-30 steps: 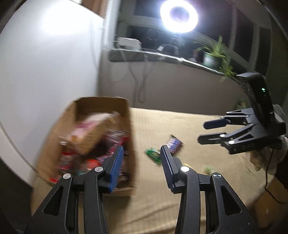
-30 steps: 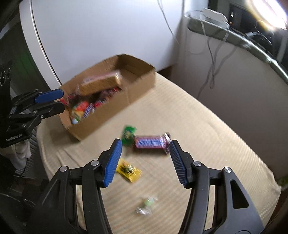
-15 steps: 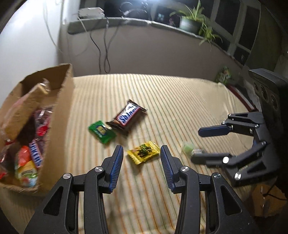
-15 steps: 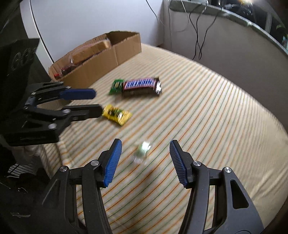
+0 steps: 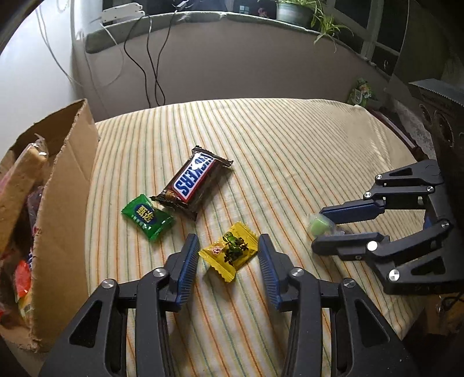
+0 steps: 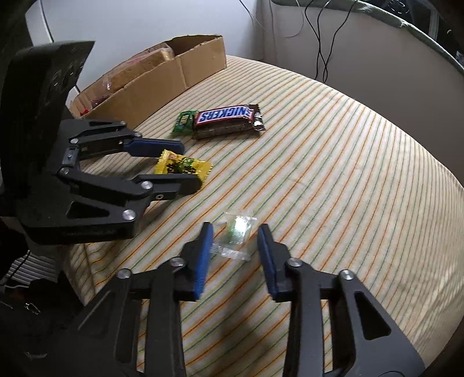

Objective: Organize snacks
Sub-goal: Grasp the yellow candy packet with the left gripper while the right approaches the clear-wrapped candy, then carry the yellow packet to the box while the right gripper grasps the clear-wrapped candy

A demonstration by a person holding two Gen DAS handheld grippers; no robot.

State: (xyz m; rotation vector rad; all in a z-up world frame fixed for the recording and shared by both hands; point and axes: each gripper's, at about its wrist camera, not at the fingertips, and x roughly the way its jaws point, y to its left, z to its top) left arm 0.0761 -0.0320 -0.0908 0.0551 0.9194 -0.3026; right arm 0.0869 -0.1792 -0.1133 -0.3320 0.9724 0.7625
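Note:
My left gripper (image 5: 229,255) is open, its fingers on either side of a yellow candy packet (image 5: 230,251) on the striped cloth; it also shows in the right wrist view (image 6: 185,171). My right gripper (image 6: 235,240) is open around a clear-wrapped green candy (image 6: 238,229), also seen in the left wrist view (image 5: 319,226). A Snickers bar (image 5: 192,179) and a green candy packet (image 5: 146,217) lie beyond. A cardboard box (image 5: 62,203) of snacks stands at the left.
The striped table cloth (image 5: 290,150) ends at a rounded edge near both grippers. A grey ledge (image 5: 203,20) with cables and a potted plant (image 5: 293,11) runs behind. A green bag (image 5: 359,92) lies off the far right edge.
Both grippers have moved down and forward toward the table: the left now straddles the yellow packet, the right straddles the clear-wrapped green candy. The snacks have not moved.

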